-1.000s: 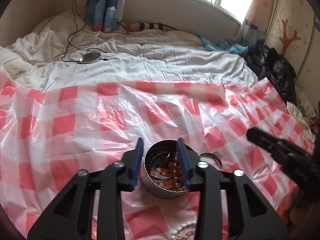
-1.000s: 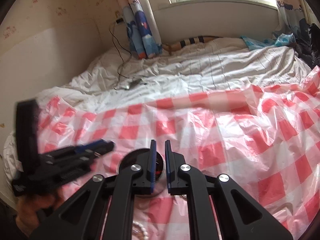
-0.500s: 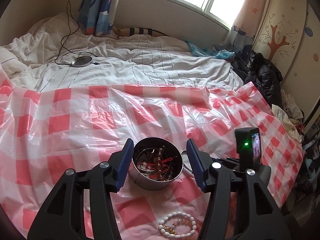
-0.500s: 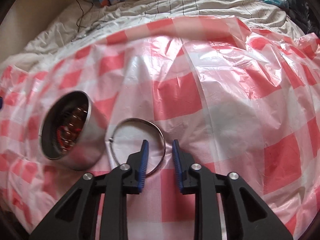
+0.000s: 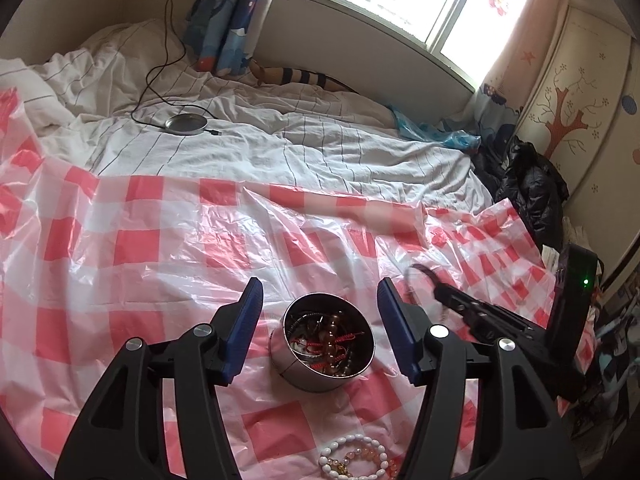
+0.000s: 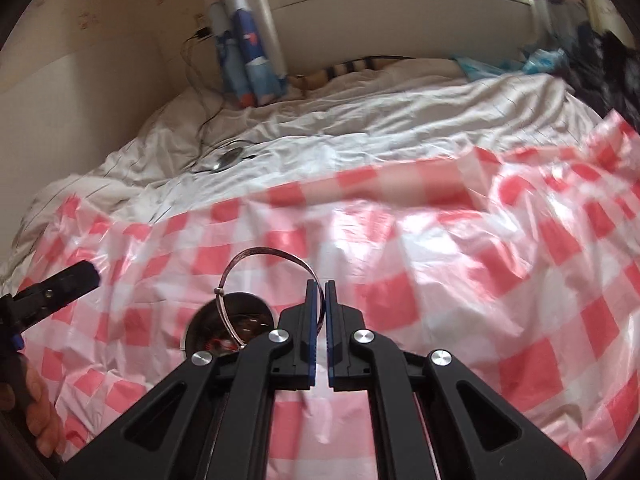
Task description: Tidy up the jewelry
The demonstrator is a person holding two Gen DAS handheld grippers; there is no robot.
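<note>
Over glossy checked plastic sheet [image 6: 460,280], right gripper [image 6: 322,286] pinches thin metal bangle [image 6: 264,254]; left gripper [image 5: 320,292] opening around round steel tin [image 5: 322,344].

Both the left gripper [image 5: 320,300] and the right gripper [image 6: 322,300] are showing matte black angular arms with triangular cut-outs, silver round screw heads and blue pads [image 5: 248,320]. At three o'clock in the left view, a small green light [image 5: 586,281] is glowing on a black housing.

The left gripper [image 5: 320,294] points downward, its blue-padded jaws opening wide with nothing pressed between the pads. The right gripper [image 6: 322,286] also tilts downward, its jaws clamped on a thin metal bangle [image 6: 268,254]. Bare fingers [image 6: 40,412] wrap the left handle.
</note>
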